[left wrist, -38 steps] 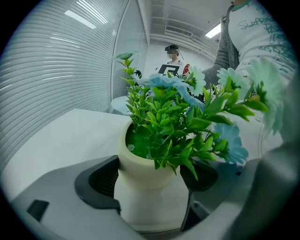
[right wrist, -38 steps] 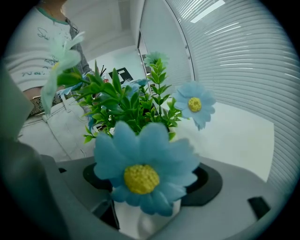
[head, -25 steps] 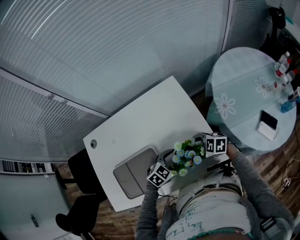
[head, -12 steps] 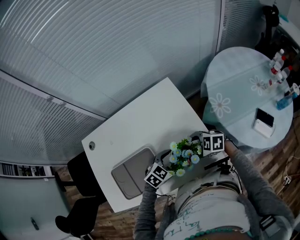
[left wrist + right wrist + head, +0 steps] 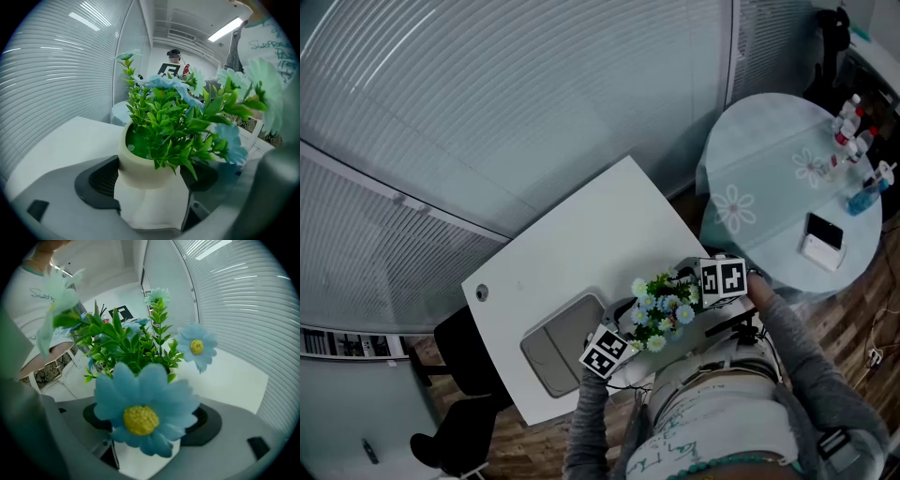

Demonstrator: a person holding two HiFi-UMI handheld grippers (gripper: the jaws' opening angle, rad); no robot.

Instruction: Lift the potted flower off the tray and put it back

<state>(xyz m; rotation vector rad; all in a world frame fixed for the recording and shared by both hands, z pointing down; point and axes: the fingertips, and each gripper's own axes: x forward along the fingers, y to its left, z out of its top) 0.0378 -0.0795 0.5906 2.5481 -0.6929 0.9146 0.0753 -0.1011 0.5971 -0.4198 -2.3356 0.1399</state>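
The left hand-held gripper [image 5: 150, 190] was clenched on the cream round pot of blue and white flowers [image 5: 140, 164], and the right hand-held gripper [image 5: 150, 427] clasped the same pot from the opposite side. The pot stood upright between them, apparently clear of the flat grey rectangular tray [image 5: 558, 352]. The tray lay on the white tabletop [image 5: 581, 253] beyond the left hand-held gripper, the nearer one.

Beside your white worktop [image 5: 581, 239]: a round table [image 5: 759, 159] bearing bottles [image 5: 847, 117]; a black chair [image 5: 455, 342] at its left corner.
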